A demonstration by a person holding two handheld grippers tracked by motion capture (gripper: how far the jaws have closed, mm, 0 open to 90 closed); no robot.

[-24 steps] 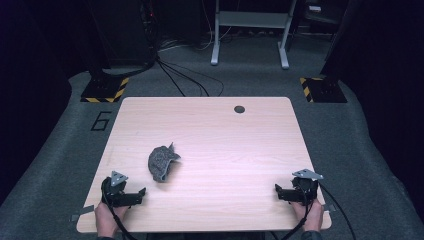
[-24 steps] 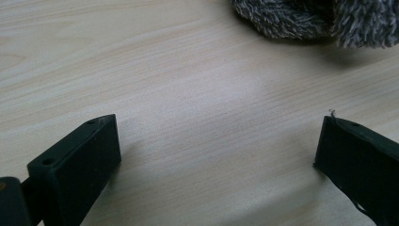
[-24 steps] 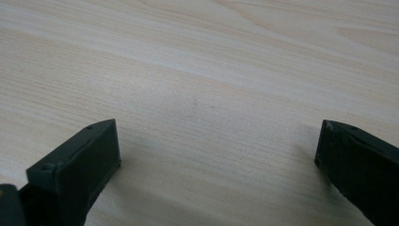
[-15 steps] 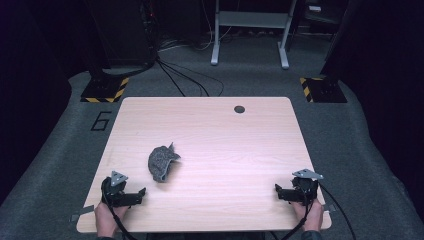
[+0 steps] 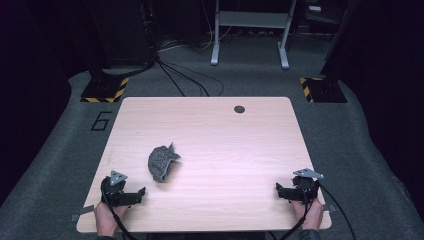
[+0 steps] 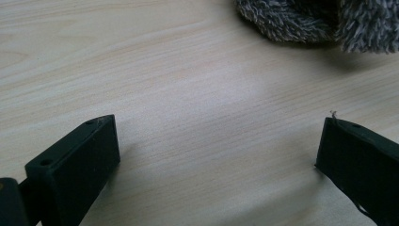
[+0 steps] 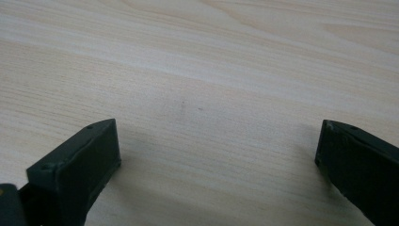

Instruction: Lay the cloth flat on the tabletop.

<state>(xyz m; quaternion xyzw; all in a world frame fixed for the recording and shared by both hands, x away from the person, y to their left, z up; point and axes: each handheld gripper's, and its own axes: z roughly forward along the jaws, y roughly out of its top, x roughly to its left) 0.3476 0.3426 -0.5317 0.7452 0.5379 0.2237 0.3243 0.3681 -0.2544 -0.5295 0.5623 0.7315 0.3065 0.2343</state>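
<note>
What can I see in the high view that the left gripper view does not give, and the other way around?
The high view gives the whole wooden table with its round hole, the whole grey fuzzy cloth, both hands, and the right gripper. The left gripper view gives the cloth's shaggy pile up close and the wide gap between its open jaws. Both share the left gripper, the cloth and the wood surface.
</note>
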